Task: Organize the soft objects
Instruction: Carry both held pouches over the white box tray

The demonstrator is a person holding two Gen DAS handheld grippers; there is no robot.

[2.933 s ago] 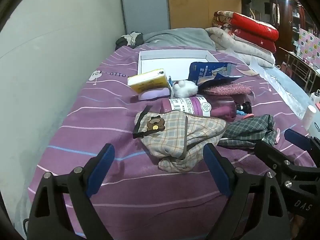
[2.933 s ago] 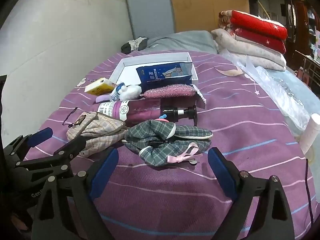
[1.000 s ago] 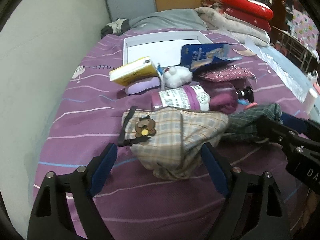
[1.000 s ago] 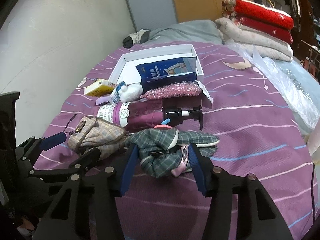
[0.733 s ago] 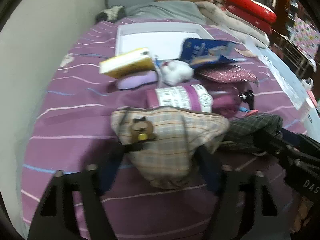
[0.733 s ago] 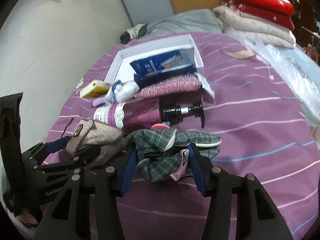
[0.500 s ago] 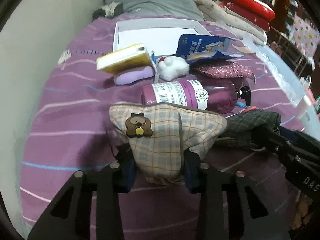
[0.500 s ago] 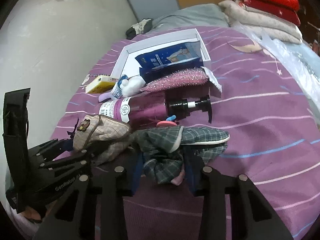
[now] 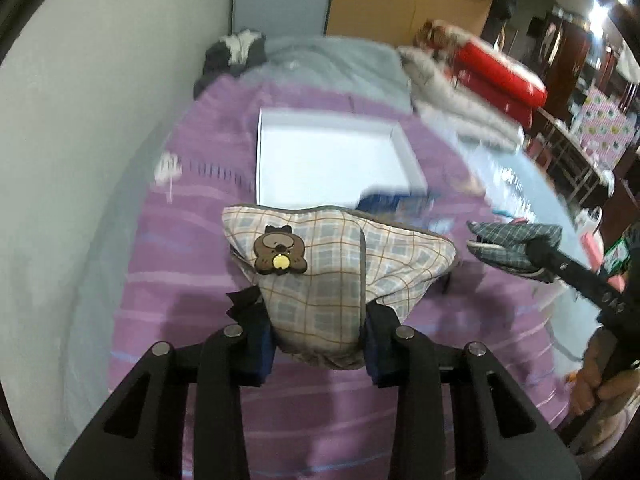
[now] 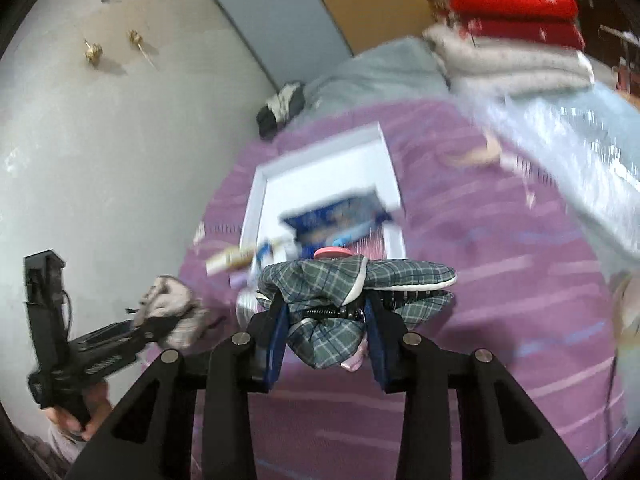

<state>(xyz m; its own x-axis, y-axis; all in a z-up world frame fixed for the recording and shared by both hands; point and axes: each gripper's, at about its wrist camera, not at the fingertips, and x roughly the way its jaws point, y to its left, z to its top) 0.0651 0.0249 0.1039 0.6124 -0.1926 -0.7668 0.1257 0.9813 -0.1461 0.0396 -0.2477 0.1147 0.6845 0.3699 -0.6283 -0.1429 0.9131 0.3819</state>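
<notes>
Cluttering white box [image 10: 382, 156]: blue packet [image 10: 336, 216].

Above the purple, pale-striped bedspread [image 9: 192, 264] hang a beige-and-grey checked pouch [image 9: 332, 264] with a brown bear badge [image 9: 280, 255] and a dark green plaid pouch [image 10: 344, 280]; beyond, a white box [image 9: 332, 160].

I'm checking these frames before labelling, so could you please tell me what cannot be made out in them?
- Left wrist view: the things behind the beige checked pouch are hidden by it.
- Right wrist view: the packets in the white tray are smeared by motion blur; their labels are unreadable.
- Right wrist view: the bottle is almost wholly hidden by the green checked cloth.
- Both views: the quilts are blurred.
</notes>
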